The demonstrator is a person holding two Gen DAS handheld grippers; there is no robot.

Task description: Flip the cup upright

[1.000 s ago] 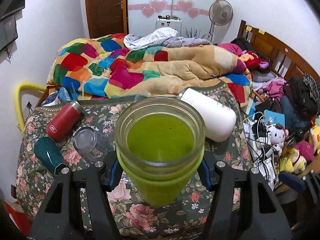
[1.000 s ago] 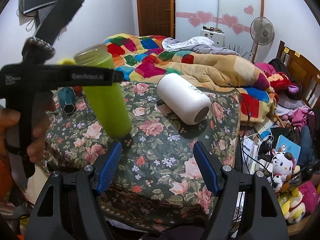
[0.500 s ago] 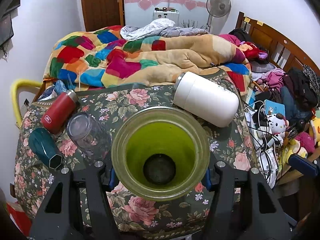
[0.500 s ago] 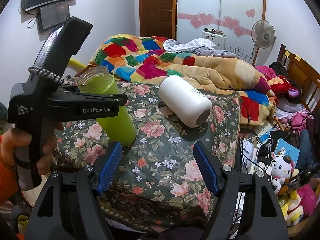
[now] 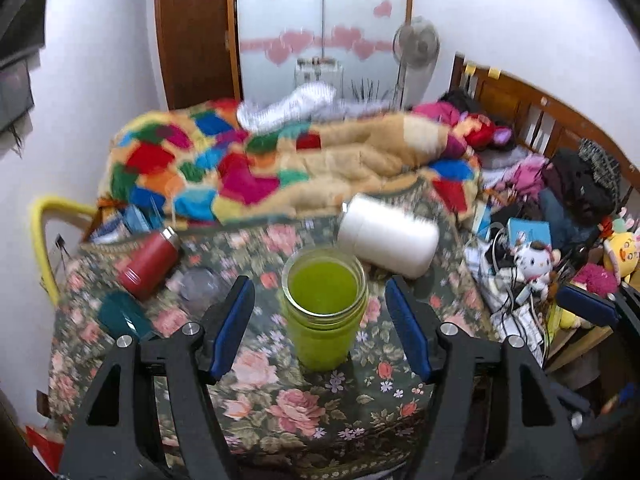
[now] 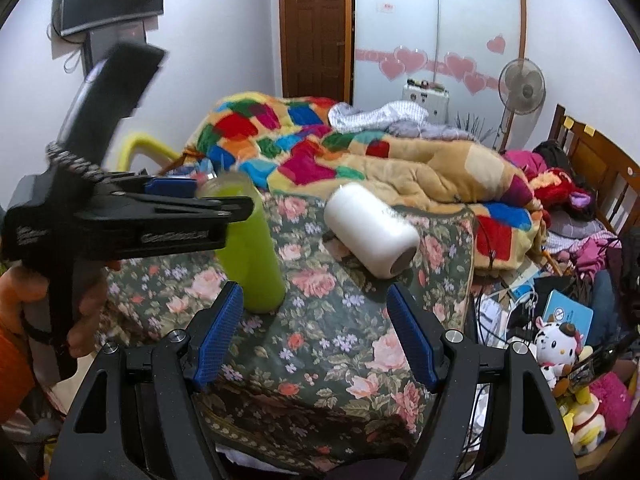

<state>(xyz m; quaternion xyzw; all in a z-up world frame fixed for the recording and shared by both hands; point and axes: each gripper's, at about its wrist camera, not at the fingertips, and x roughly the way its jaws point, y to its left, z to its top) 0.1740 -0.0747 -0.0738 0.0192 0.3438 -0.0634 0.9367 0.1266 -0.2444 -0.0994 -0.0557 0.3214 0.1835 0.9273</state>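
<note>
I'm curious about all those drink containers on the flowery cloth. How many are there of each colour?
Green cup, standing upright: 1
White bottle, lying on its side: 1
Red flask, lying down: 1
Teal flask, lying down: 1
Clear glass, blurred: 1
Total: 5

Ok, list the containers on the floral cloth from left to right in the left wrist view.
Dark teal cup lying down → red metal flask → clear glass tumbler → upright lime-green glass jar → white cylindrical bottle on its side.
</note>
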